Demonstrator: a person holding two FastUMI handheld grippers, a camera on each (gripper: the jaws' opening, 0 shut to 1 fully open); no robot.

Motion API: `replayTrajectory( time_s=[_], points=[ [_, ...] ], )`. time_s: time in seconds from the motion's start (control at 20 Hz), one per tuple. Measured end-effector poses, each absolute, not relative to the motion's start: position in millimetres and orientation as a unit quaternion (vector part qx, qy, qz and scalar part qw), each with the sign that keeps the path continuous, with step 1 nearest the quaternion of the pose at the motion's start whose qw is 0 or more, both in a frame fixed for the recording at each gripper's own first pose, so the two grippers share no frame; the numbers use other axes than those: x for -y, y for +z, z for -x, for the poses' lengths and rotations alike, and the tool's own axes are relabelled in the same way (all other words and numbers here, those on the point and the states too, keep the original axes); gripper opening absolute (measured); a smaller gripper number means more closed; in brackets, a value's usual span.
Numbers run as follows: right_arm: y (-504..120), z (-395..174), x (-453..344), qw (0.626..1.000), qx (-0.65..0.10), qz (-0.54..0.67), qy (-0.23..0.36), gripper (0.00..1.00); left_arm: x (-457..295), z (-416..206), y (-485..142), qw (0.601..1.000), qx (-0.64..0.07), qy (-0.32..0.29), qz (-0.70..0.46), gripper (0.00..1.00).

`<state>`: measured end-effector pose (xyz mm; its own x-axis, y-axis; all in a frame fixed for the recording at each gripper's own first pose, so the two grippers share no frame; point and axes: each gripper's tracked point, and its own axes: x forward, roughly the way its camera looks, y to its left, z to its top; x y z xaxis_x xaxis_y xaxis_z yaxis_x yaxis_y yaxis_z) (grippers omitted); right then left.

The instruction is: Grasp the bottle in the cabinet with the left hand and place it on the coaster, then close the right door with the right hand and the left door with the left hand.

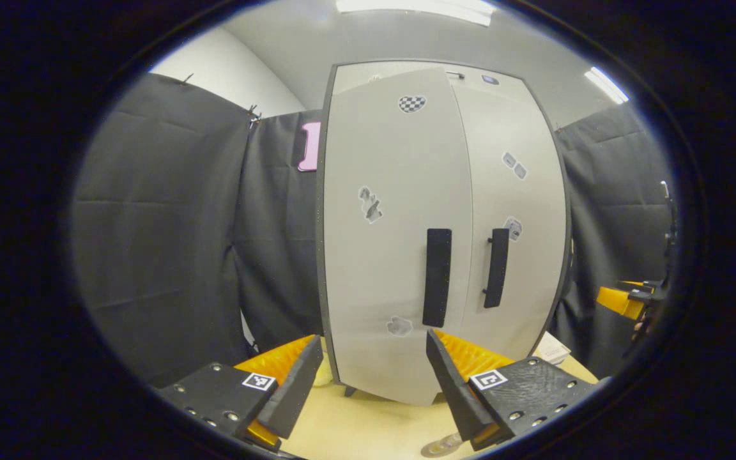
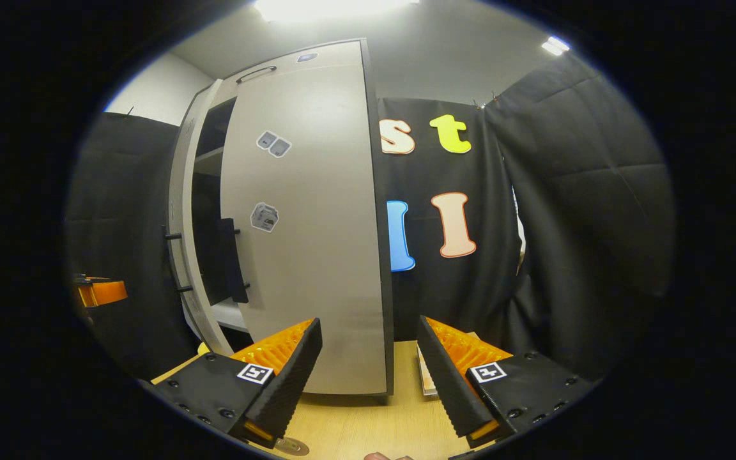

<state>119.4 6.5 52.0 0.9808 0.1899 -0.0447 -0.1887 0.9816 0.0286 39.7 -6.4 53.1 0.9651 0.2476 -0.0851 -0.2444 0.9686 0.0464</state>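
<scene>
The grey cabinet [image 1: 406, 191] stands on a wooden table. In the left gripper view its left door [image 1: 393, 255] hangs a little ajar, and the right door [image 1: 521, 211] looks shut or nearly so. Each door has a black vertical handle [image 1: 437, 278]. My left gripper [image 1: 374, 383] is open and empty, just in front of the left door's lower part. In the right gripper view my right gripper [image 2: 368, 377] is open and empty before the right door [image 2: 304, 223]. A dark gap [image 2: 205, 191] there shows shelves. A small round thing [image 2: 291, 446], cut off, lies on the table.
Black cloth walls close in on both sides of the cabinet. A small white box [image 1: 550, 348] lies on the table [image 1: 368, 421] right of the cabinet. The right gripper [image 1: 623, 300] shows at the far right, the left gripper [image 2: 99, 291] at the far left.
</scene>
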Motion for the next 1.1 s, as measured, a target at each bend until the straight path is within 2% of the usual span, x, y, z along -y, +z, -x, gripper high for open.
replayTrajectory(
  time_s=[0.05, 0.1, 0.15, 0.25, 0.35, 0.4, 0.5, 0.55, 0.6, 0.8, 0.85, 0.9, 0.95, 1.0, 1.1],
  points=[
    [51.8, -118.2, -9.3, 0.996, -0.022, -0.007, 0.089, 0.96, 5.7, -39.6, 51.8, 0.991, -0.047, 0.123, -0.018, 0.94],
    [51.3, -116.8, -11.0, 0.996, -0.022, -0.002, 0.082, 0.96, 5.5, -39.2, 50.9, 0.991, -0.049, 0.12, -0.017, 0.94],
    [50.3, -115.6, -14.2, 0.997, -0.021, 0.0, 0.078, 0.92, 6.8, -39.0, 50.7, 0.992, -0.047, 0.116, -0.015, 0.94],
    [49.7, -113.5, -22.6, 0.997, -0.02, 0.003, 0.073, 0.96, 10.0, -41.0, 51.3, 0.994, -0.042, 0.105, -0.008, 0.94],
    [50.4, -109.9, -28.4, 0.998, -0.017, 0.012, 0.066, 0.92, 10.6, -43.3, 50.5, 0.994, -0.041, 0.098, -0.003, 0.94],
    [52.4, -108.2, -31.1, 0.998, -0.012, 0.017, 0.064, 0.96, 10.1, -43.6, 50.2, 0.995, -0.041, 0.095, -0.004, 1.0],
    [53.2, -103.6, -34.6, 0.998, -0.005, 0.023, 0.057, 0.96, 8.8, -45.6, 50.3, 0.995, -0.037, 0.088, -0.007, 1.0],
    [52.2, -102.3, -36.8, 0.998, -0.004, 0.024, 0.055, 0.92, 8.4, -45.1, 50.4, 0.996, -0.035, 0.085, -0.008, 1.0],
    [52.0, -101.4, -38.1, 0.998, -0.003, 0.024, 0.052, 0.96, 8.0, -45.2, 51.2, 0.996, -0.033, 0.083, -0.01, 1.0],
    [50.9, -95.4, -45.9, 0.999, 0.004, 0.015, 0.048, 0.96, 7.9, -44.8, 51.9, 0.997, -0.025, 0.074, -0.012, 0.99],
    [49.0, -94.0, -47.7, 0.999, 0.006, 0.015, 0.047, 0.92, 7.2, -43.9, 51.8, 0.997, -0.024, 0.073, -0.013, 0.99],
    [46.7, -92.4, -50.7, 0.999, 0.005, 0.015, 0.045, 0.96, 5.9, -43.5, 52.2, 0.997, -0.024, 0.076, -0.015, 0.94],
    [45.3, -91.9, -54.3, 0.999, 0.003, 0.014, 0.046, 0.92, 1.3, -43.0, 50.8, 0.996, -0.026, 0.085, -0.018, 0.94],
    [43.8, -90.2, -57.5, 0.999, 0.001, 0.012, 0.048, 0.96, -4.1, -42.5, 49.1, 0.994, -0.031, 0.098, -0.023, 0.94],
    [45.7, -86.4, -64.3, 0.999, 0.006, 0.006, 0.054, 0.96, -9.6, -38.3, 49.0, 0.993, -0.033, 0.109, -0.029, 0.94]
  ],
)
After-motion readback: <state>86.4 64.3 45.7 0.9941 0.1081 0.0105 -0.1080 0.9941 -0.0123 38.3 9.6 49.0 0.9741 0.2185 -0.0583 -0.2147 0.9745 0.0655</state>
